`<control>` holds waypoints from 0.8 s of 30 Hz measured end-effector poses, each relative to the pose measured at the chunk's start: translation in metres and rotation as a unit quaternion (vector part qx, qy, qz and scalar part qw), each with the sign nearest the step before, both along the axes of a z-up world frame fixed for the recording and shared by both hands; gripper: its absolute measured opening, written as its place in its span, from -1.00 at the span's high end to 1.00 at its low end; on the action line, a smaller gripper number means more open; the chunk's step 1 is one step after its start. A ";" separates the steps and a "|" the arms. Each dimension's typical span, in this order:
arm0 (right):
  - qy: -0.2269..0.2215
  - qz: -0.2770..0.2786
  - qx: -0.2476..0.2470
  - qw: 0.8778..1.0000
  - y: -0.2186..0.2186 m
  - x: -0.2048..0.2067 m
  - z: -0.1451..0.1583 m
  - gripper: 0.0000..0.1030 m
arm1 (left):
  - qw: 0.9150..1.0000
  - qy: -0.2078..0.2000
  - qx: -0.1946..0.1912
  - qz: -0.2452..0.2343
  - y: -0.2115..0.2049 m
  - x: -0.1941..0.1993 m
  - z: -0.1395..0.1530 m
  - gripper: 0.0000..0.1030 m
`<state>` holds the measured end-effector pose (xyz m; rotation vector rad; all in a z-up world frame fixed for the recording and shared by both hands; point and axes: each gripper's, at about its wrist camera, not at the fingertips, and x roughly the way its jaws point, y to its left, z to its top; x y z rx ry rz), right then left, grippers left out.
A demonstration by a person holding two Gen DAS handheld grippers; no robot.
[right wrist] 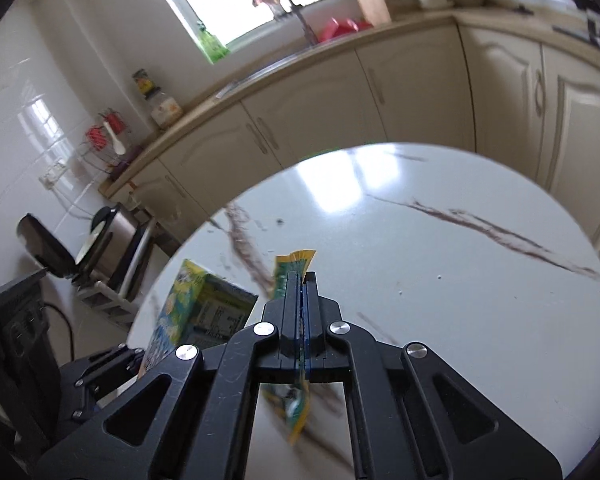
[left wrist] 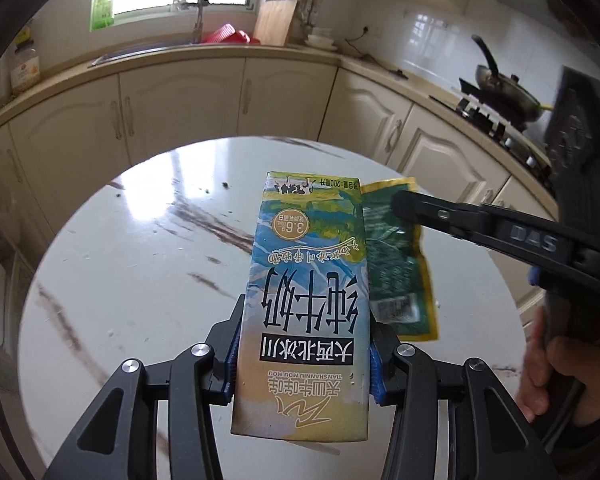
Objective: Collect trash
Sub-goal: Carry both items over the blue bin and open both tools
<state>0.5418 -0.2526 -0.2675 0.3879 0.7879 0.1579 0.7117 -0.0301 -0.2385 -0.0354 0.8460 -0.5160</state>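
My left gripper (left wrist: 304,364) is shut on a blue and yellow milk carton (left wrist: 306,280) and holds it above the round marble table (left wrist: 140,264). The carton also shows at the lower left of the right wrist view (right wrist: 196,312). My right gripper (right wrist: 302,280) is shut on a green and yellow snack wrapper (right wrist: 294,262), which hangs edge-on between the pads above the table. In the left wrist view the wrapper (left wrist: 400,272) hangs just right of the carton, with the right gripper (left wrist: 404,200) clamped on its upper part.
Dark crumbs (left wrist: 224,186) lie on the far part of the table. Cream kitchen cabinets (left wrist: 180,108) curve behind it, with a sink (left wrist: 140,50) and a stove with a pan (left wrist: 504,92). An open cooker (right wrist: 60,248) stands on the floor at left.
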 end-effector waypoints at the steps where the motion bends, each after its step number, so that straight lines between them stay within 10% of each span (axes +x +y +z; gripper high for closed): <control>1: -0.005 0.002 -0.002 1.000 0.003 -0.006 0.006 0.96 | 1.000 0.001 0.000 0.001 0.002 -0.006 0.001 0.14; 11: -0.037 0.038 -0.032 0.998 0.061 -0.054 0.052 0.96 | 0.999 0.002 -0.038 0.027 0.061 -0.085 0.027 0.14; 24: -0.055 0.158 -0.027 0.986 0.224 -0.103 0.067 0.96 | 0.989 -0.006 -0.062 0.134 0.237 -0.231 0.027 0.14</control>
